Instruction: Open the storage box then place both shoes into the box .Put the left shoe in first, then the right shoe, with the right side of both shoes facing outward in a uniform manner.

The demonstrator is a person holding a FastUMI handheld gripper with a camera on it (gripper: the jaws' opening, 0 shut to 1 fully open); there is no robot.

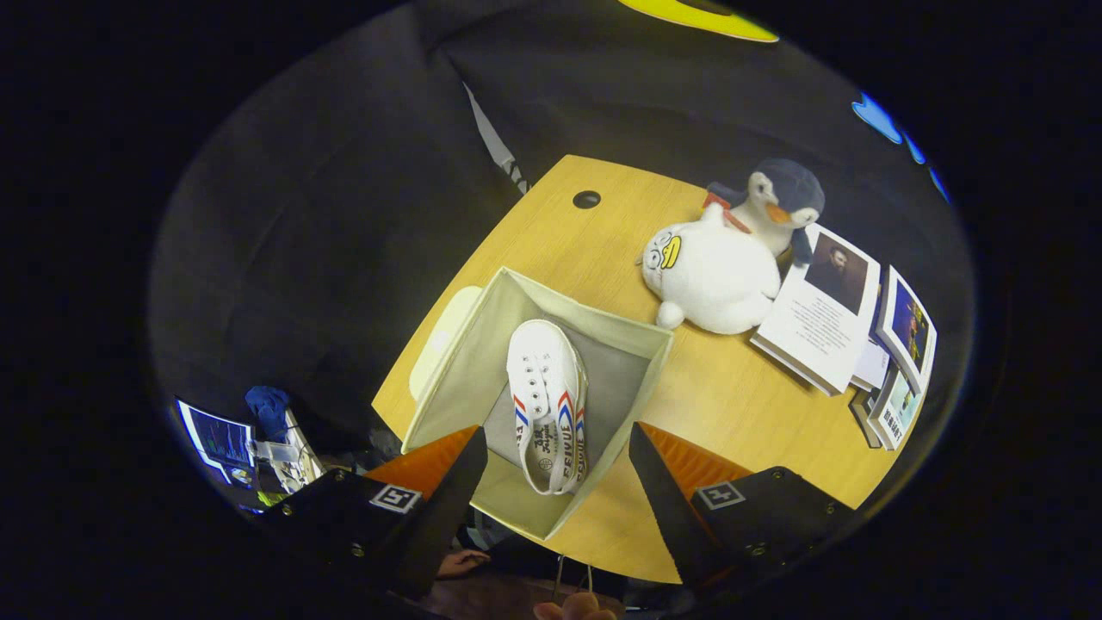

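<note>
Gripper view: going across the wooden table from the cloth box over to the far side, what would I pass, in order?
Open storage box with one white shoe inside, seen between the spread tongs → white plush duck → penguin plush → books.

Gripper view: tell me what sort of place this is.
Probably a staged recording booth, not a lived-in room: black cloth wall behind a small wooden table set with props, an open storage box holding a white shoe, plush toys, books. The gripper hovers open above.

canvas shoe (547, 405), cloth box (482, 344), wooden table (732, 387)
</note>
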